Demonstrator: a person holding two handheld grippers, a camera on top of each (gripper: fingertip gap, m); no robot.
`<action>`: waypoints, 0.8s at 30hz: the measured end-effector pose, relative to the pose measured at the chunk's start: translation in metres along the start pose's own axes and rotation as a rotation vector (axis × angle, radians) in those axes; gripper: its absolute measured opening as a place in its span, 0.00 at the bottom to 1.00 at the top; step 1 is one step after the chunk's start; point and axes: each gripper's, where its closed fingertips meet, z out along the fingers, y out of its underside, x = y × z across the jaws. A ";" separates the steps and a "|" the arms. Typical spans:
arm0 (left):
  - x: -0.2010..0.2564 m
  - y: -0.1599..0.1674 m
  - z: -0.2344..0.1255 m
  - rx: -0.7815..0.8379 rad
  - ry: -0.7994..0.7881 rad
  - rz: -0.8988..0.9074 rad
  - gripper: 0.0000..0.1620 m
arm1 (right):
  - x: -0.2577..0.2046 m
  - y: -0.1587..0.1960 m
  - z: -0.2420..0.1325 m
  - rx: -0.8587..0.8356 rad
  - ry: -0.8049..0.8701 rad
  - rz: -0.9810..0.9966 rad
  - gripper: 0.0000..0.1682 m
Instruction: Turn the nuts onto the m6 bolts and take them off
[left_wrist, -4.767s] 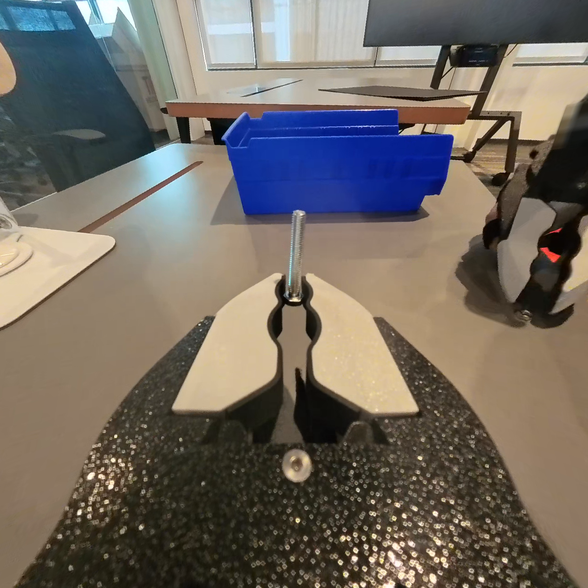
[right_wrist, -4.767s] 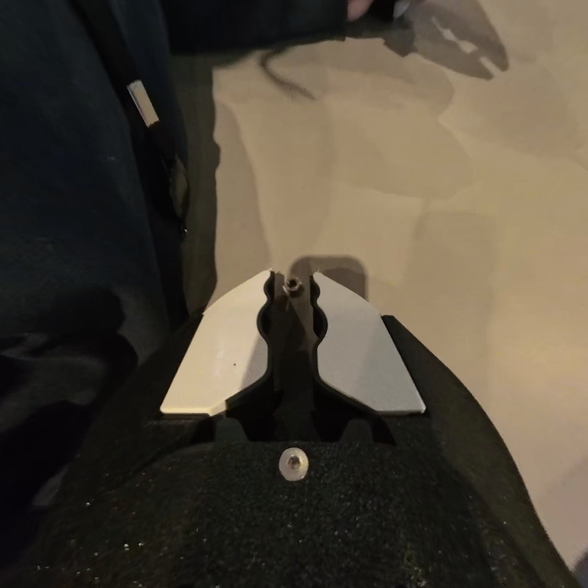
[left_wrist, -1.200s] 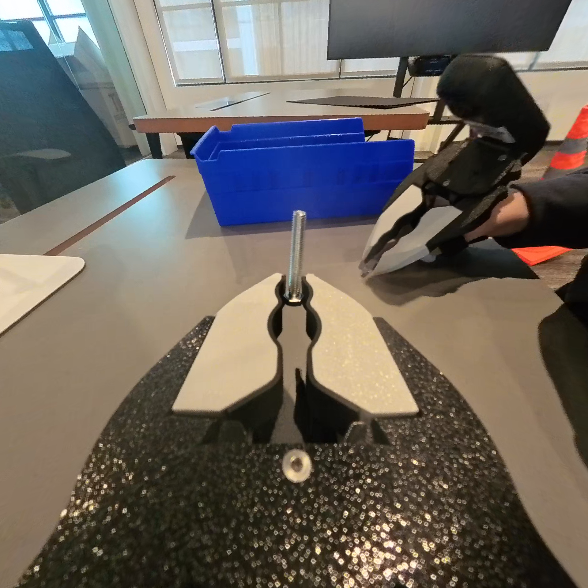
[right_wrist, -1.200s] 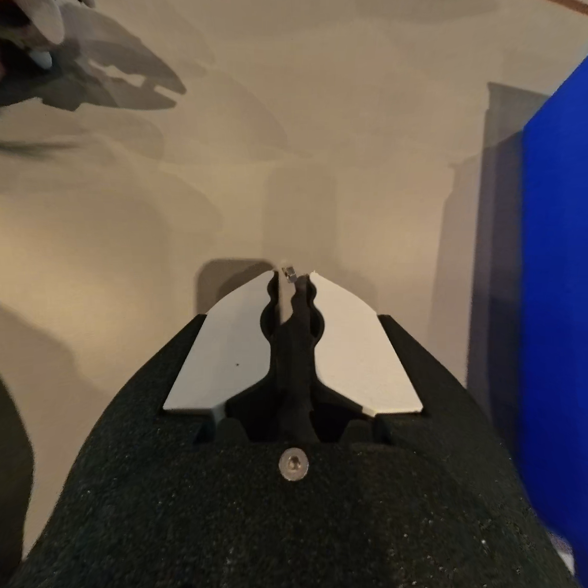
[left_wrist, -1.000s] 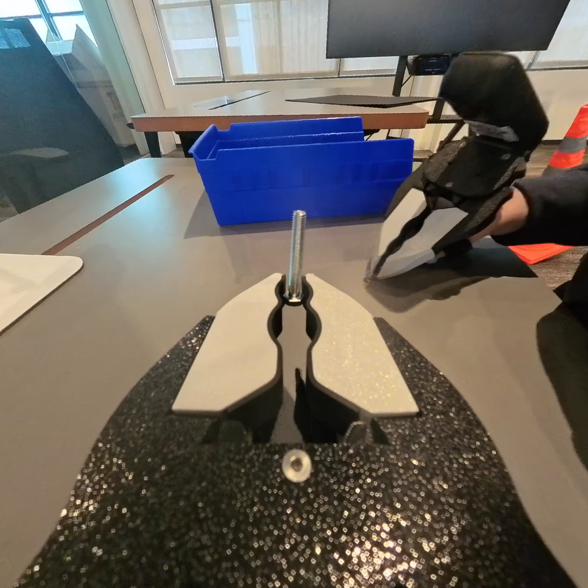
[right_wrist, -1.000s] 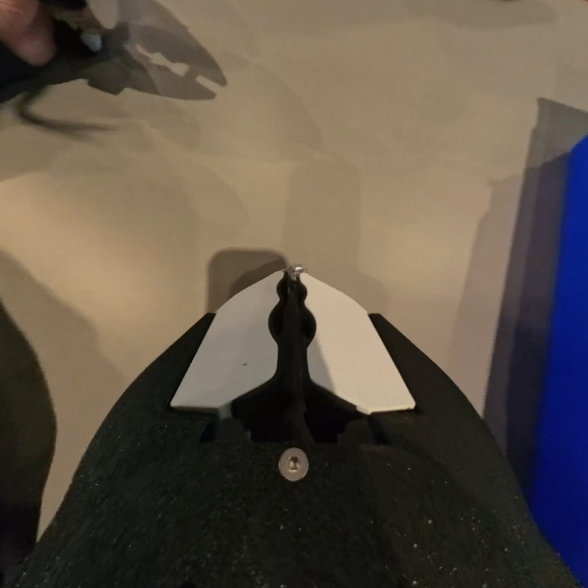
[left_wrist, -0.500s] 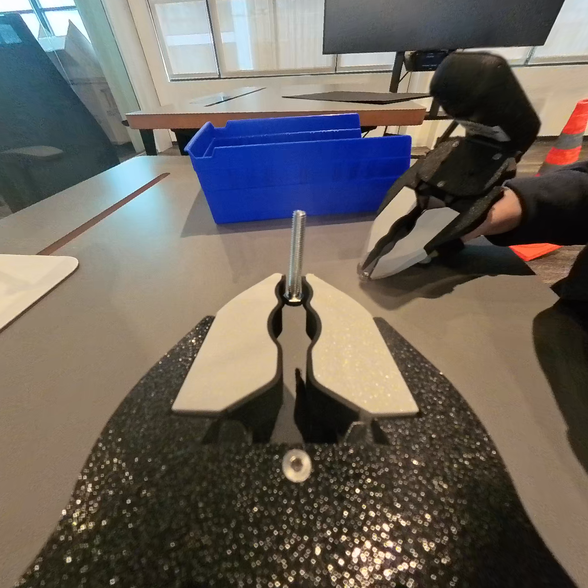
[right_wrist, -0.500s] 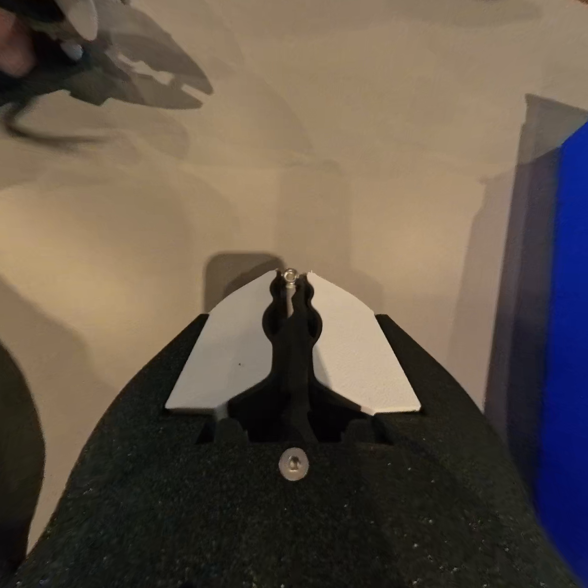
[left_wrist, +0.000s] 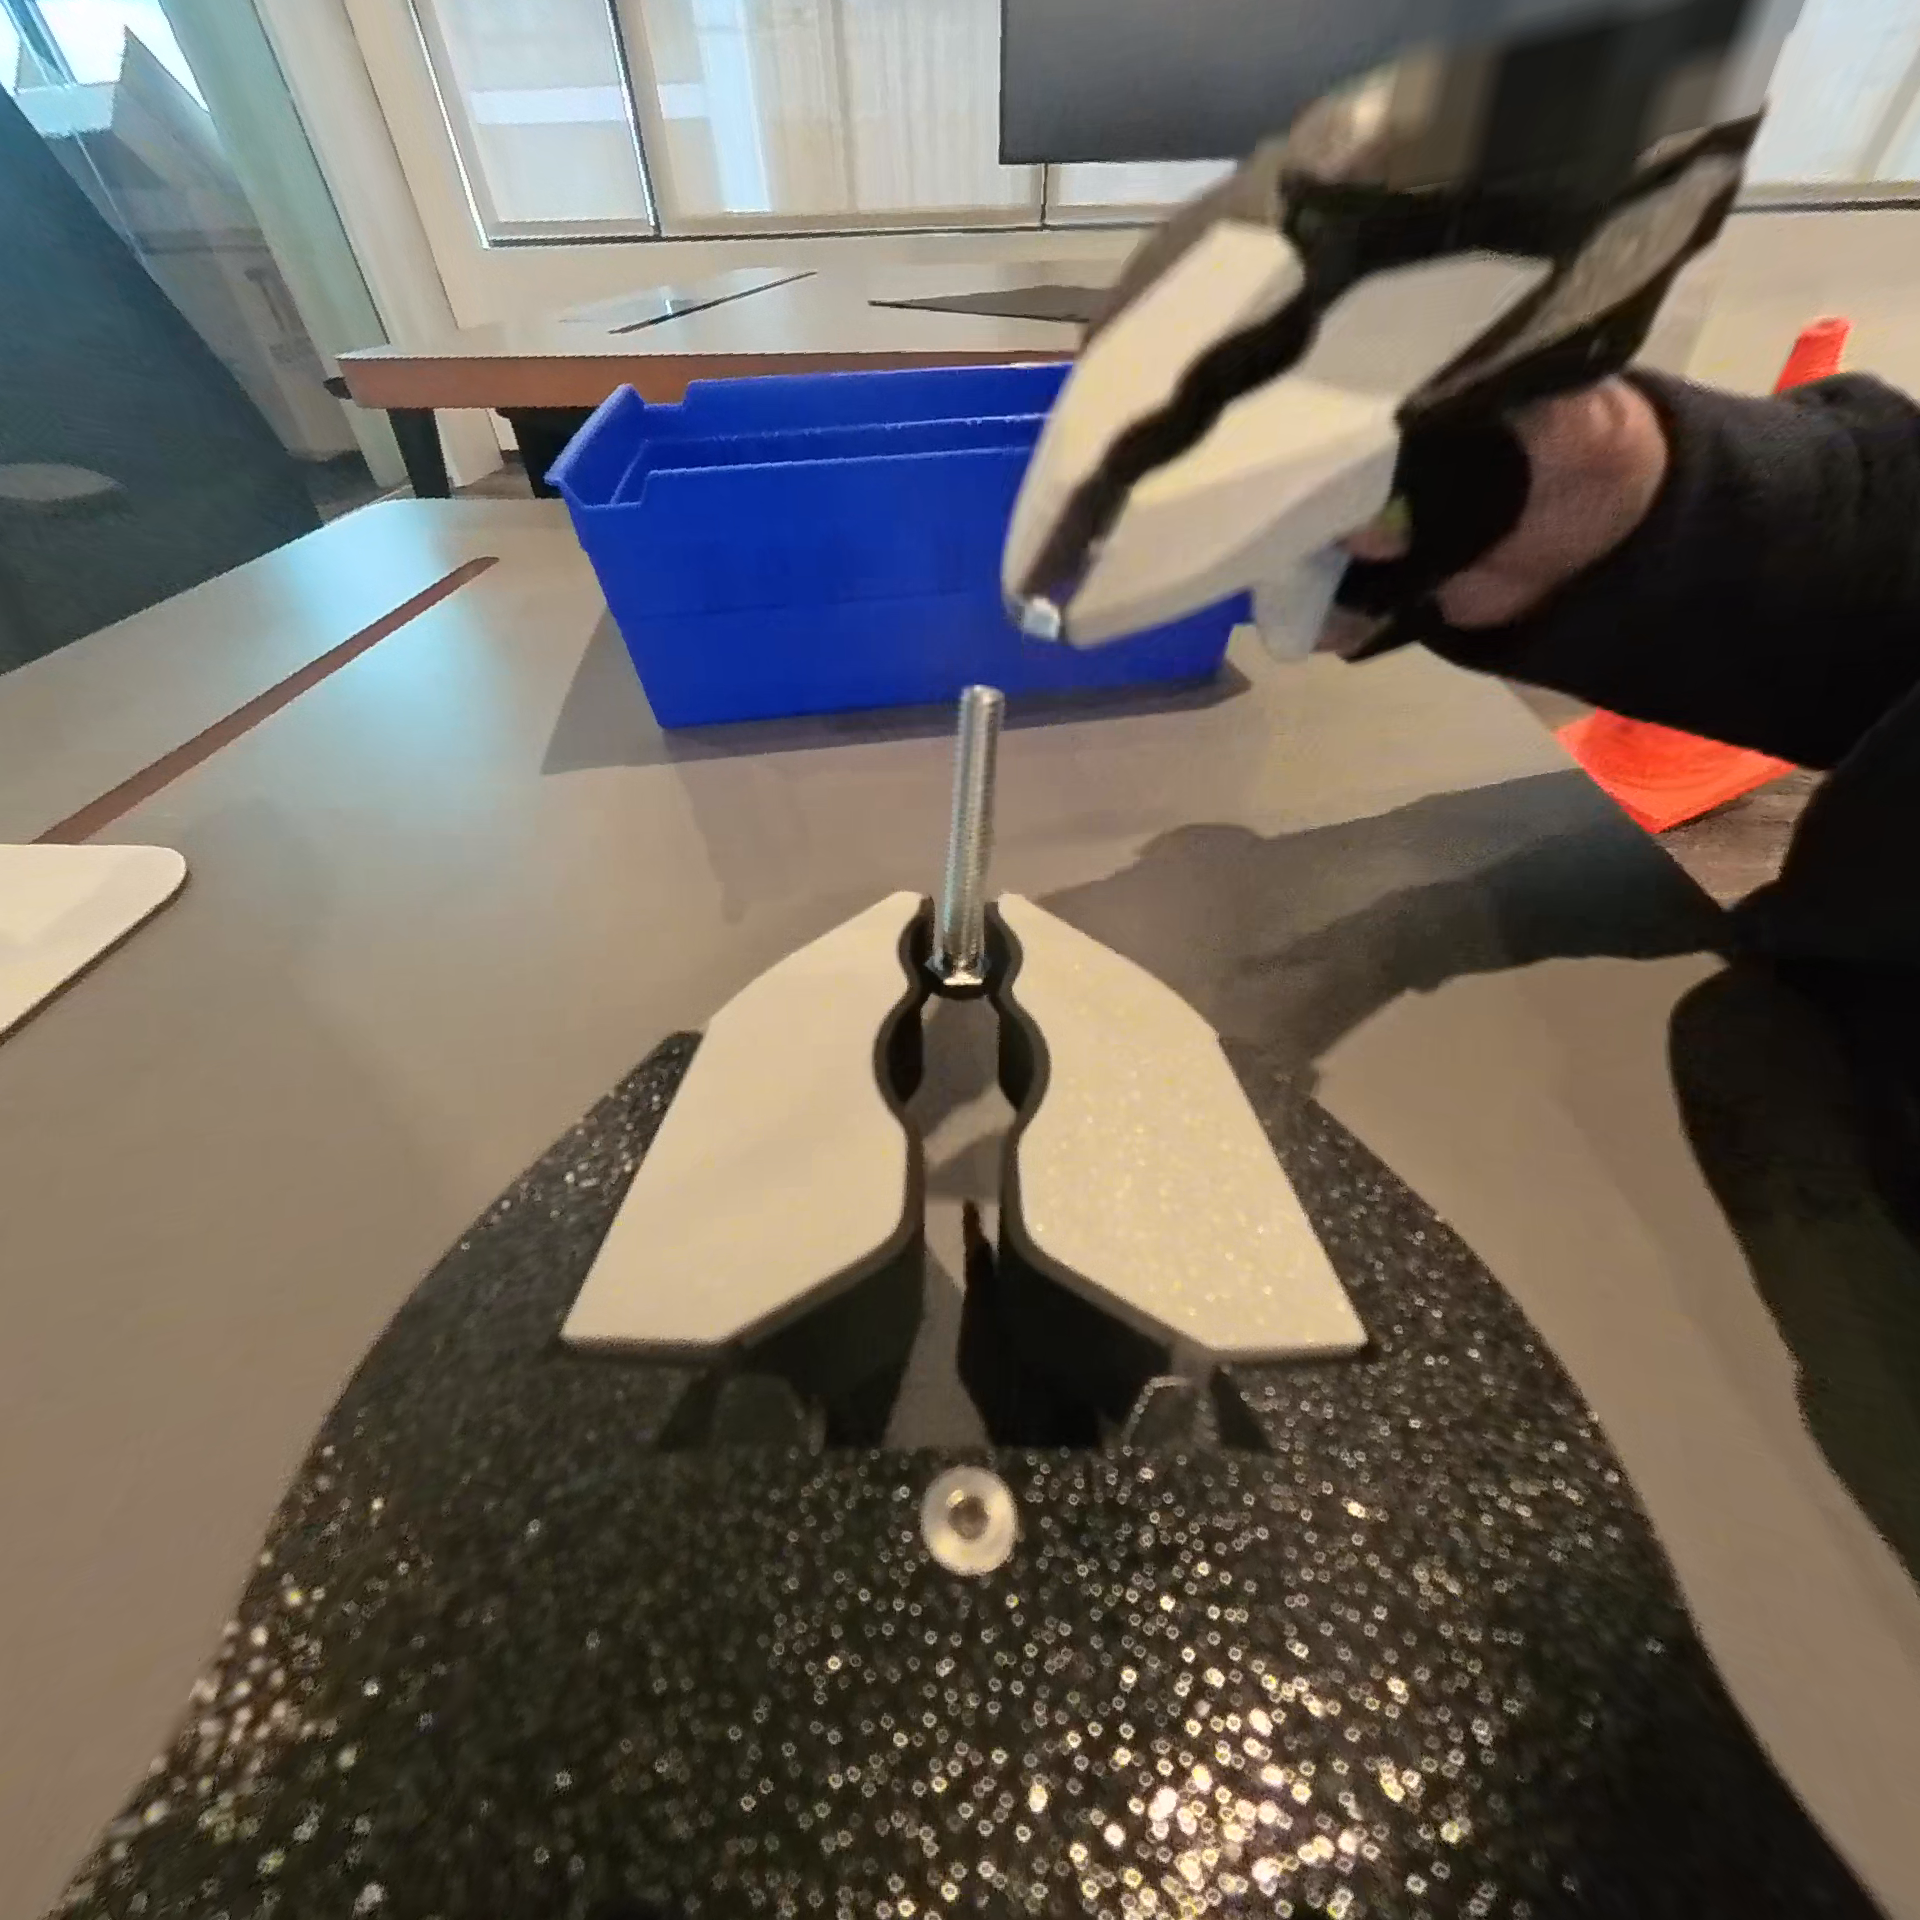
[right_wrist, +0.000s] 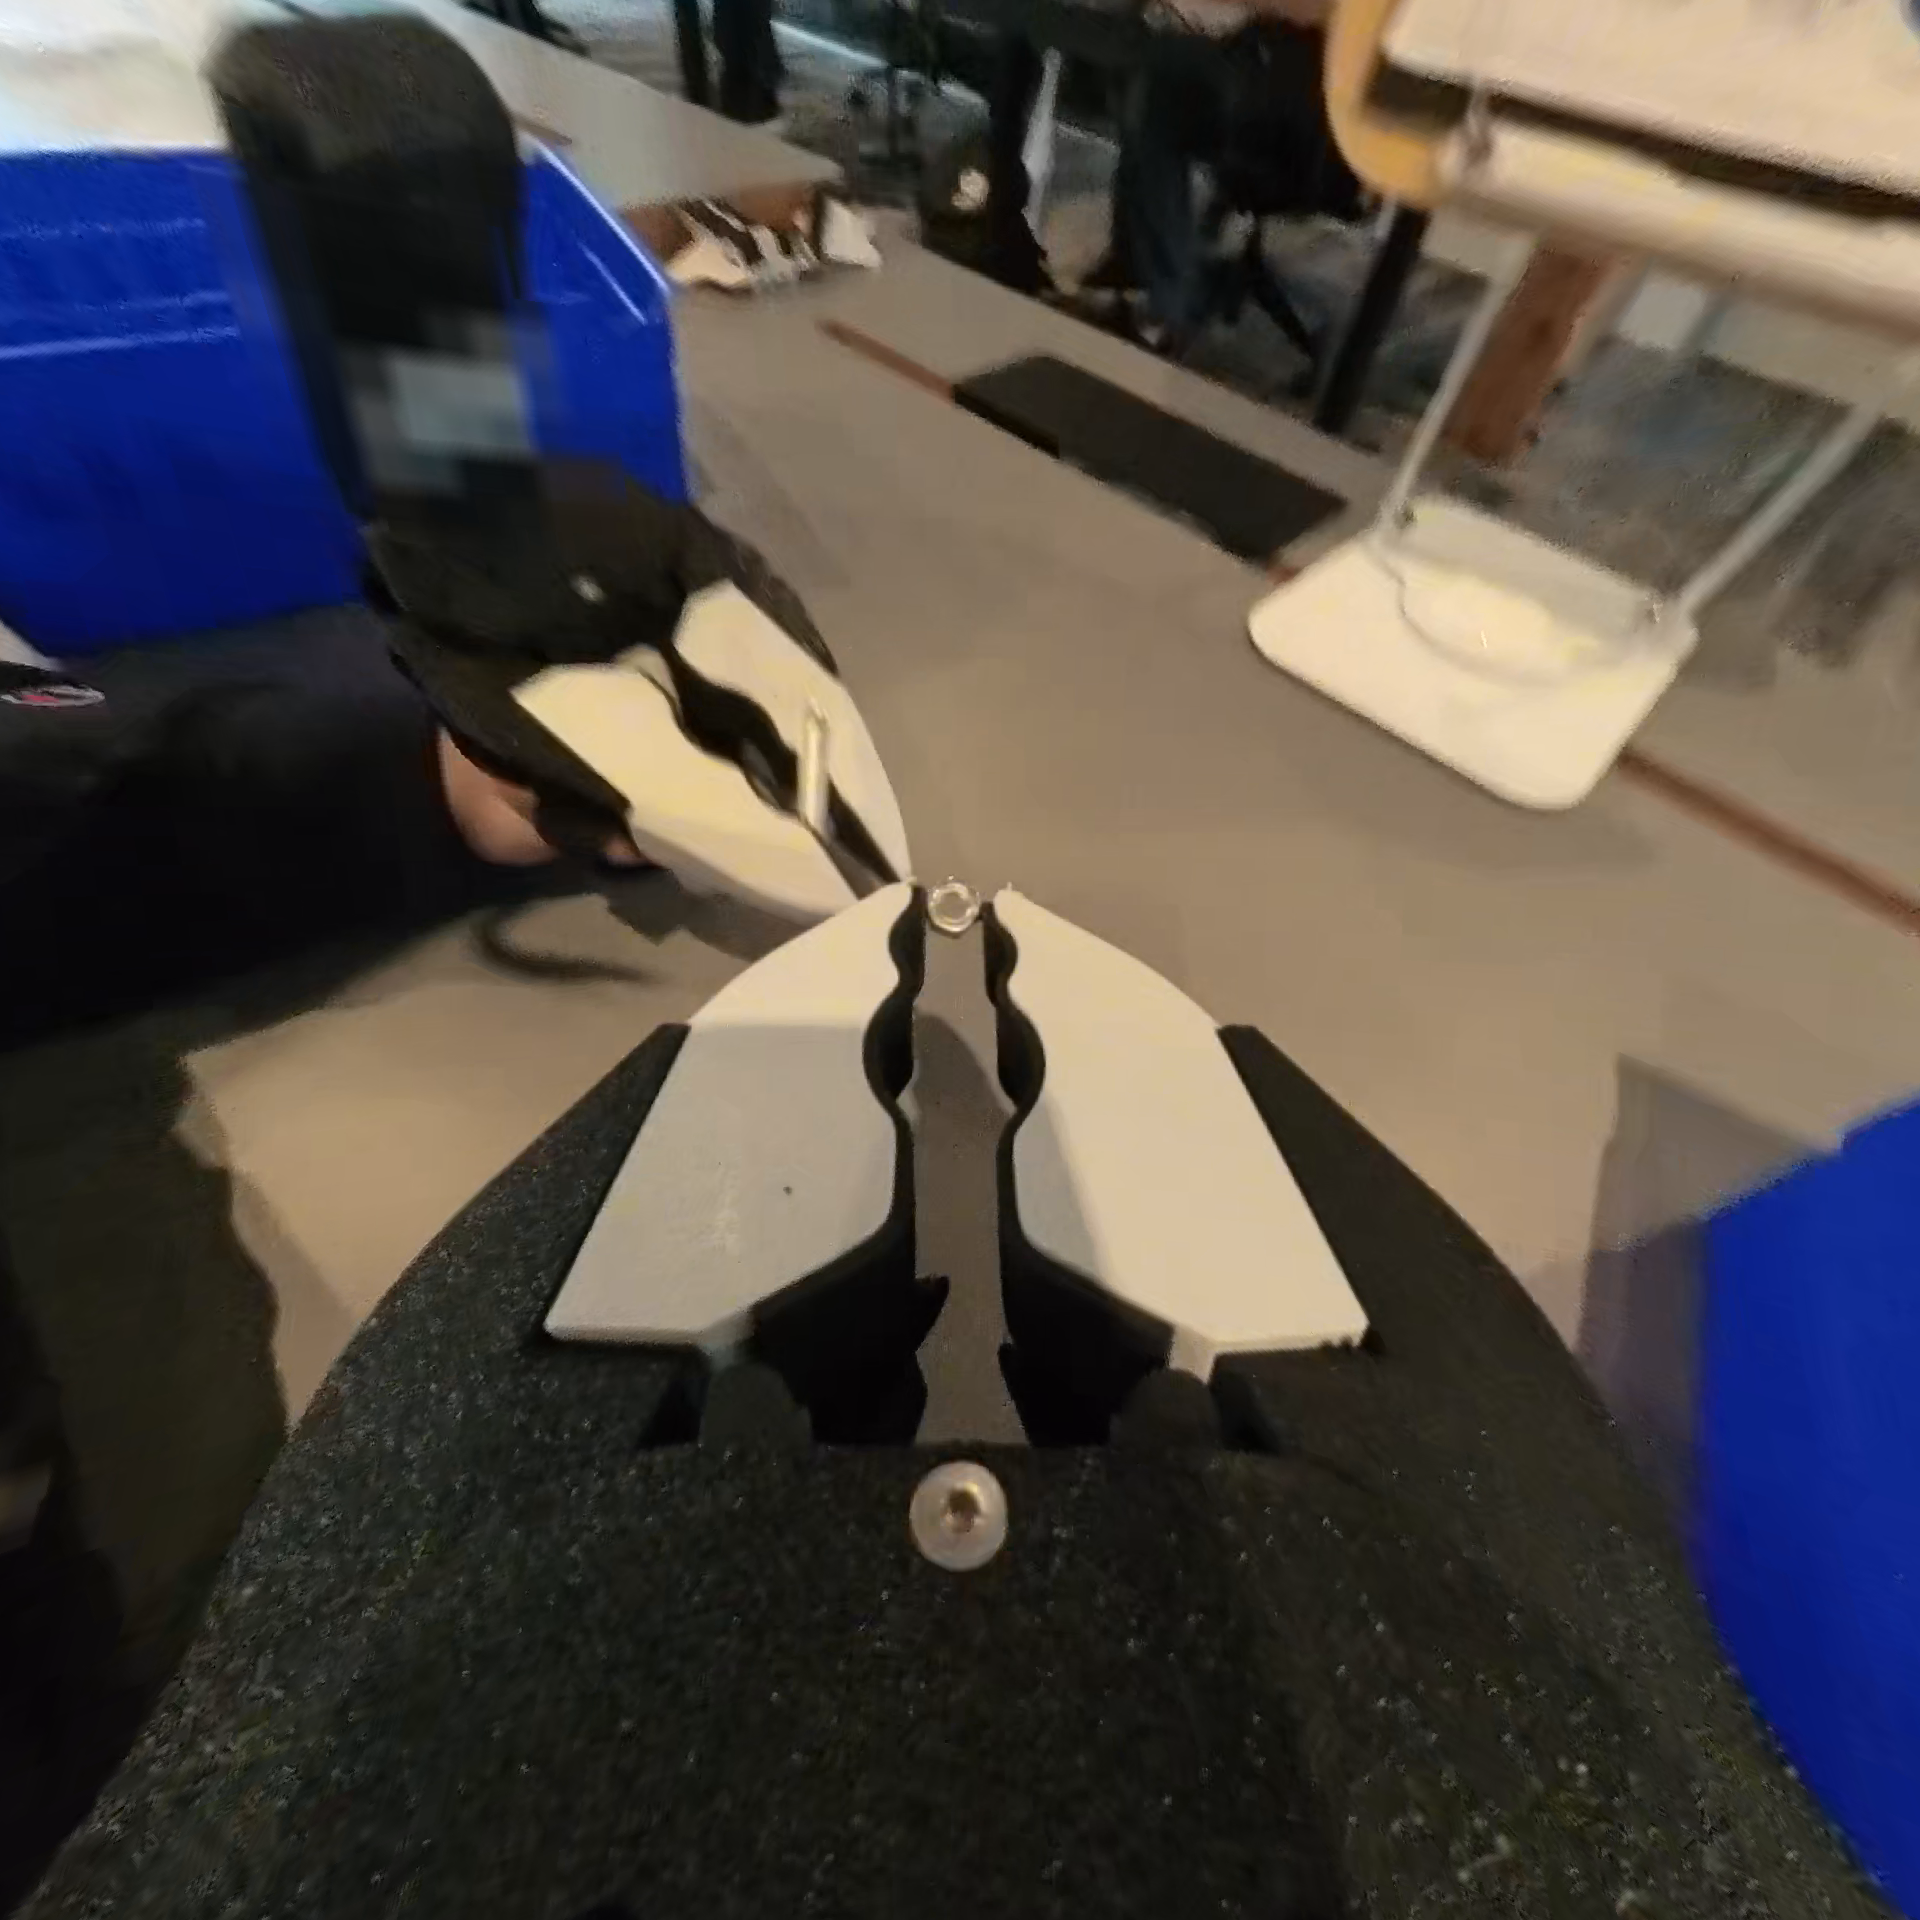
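Bolt (left_wrist: 968, 831) clamped in left hand-held gripper (left_wrist: 961, 940), nut (right_wrist: 950, 906) pinched in right hand-held gripper (right_wrist: 952, 904), blue bin (left_wrist: 831, 582) behind.

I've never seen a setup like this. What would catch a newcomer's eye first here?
Probably the long silver bolt standing upright, clamped at its head by the left gripper over the grey table. Just above and to its right, the right gripper, held in a person's hand, pinches a small silver nut at its fingertips. Behind them sits a bright blue bin.
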 end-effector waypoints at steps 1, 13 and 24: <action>0.001 0.000 0.000 0.000 0.003 0.003 0.05 | -0.004 -0.010 0.004 0.010 -0.022 -0.034 0.06; 0.005 0.002 0.001 -0.017 0.032 0.014 0.05 | -0.030 -0.021 0.026 -0.091 -0.159 -0.114 0.06; 0.006 0.003 0.002 -0.024 0.036 0.014 0.05 | -0.030 -0.018 0.027 -0.142 -0.188 -0.100 0.06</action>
